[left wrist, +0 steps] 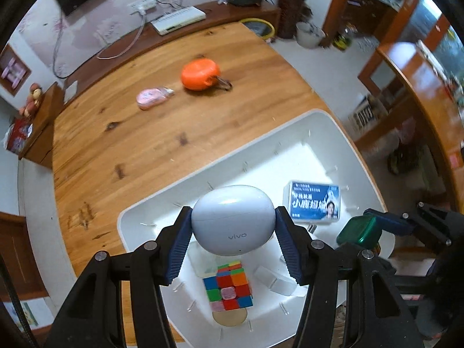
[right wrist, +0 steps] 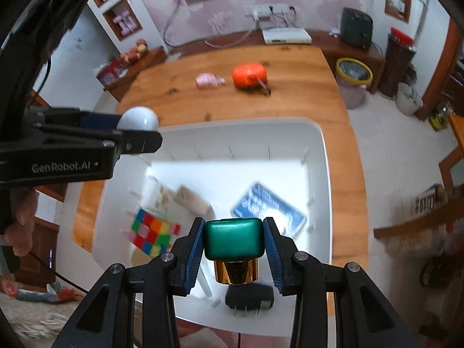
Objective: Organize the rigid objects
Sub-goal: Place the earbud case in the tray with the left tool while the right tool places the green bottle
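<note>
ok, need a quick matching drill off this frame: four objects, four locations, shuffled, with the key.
Things:
1. white earbud case
2. green bottle
3. puzzle cube
4. orange case

Places:
A. lying on the wooden table, outside the bin
B. clamped in the right tool
C. lying inside the white bin
D. clamped in the left tool

Pairs: 1-D, 2-B, 3-C, 4-A

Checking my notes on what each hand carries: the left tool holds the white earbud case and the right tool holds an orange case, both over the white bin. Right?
Not quite. The right tool holds a green case, as the right wrist view shows; the orange case lies on the table. The left tool does hold the white earbud case over the white bin.
</note>
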`<state>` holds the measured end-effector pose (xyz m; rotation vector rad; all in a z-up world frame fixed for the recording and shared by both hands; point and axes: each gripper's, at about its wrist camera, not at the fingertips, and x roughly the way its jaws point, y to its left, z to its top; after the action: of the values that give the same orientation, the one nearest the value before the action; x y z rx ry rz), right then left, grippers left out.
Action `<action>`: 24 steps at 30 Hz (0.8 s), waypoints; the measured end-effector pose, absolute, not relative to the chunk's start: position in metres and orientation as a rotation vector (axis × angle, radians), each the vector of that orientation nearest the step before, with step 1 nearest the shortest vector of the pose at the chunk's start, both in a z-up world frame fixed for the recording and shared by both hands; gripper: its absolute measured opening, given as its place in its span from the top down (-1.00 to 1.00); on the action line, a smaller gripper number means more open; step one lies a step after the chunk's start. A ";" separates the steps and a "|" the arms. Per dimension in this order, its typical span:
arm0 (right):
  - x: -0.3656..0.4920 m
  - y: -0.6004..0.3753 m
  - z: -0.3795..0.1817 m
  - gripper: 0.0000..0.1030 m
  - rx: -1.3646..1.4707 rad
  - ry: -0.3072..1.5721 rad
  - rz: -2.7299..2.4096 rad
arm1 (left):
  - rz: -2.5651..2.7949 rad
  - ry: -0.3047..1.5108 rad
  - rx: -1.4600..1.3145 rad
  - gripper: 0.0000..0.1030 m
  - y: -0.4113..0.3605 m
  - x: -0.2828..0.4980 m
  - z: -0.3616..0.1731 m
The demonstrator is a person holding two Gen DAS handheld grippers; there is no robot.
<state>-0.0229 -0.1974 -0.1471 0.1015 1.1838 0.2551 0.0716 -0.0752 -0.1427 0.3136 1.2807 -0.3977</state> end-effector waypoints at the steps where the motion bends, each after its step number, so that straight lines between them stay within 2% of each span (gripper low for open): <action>1: -0.025 -0.196 -0.152 0.22 0.095 1.192 0.247 | -0.404 1.287 0.325 -0.17 -0.079 0.071 -0.148; 11: -0.037 -0.189 -0.201 0.22 0.036 1.257 0.168 | -0.421 1.333 0.424 -0.17 -0.104 0.076 -0.199; 24: -0.040 -0.196 -0.225 0.21 0.073 1.289 0.127 | -0.440 1.377 0.525 -0.17 -0.124 0.070 -0.235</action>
<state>-0.0405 -0.1960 -0.2254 0.0732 1.2894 0.1267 0.0697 -0.1245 -0.2350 0.5255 1.3774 -0.4403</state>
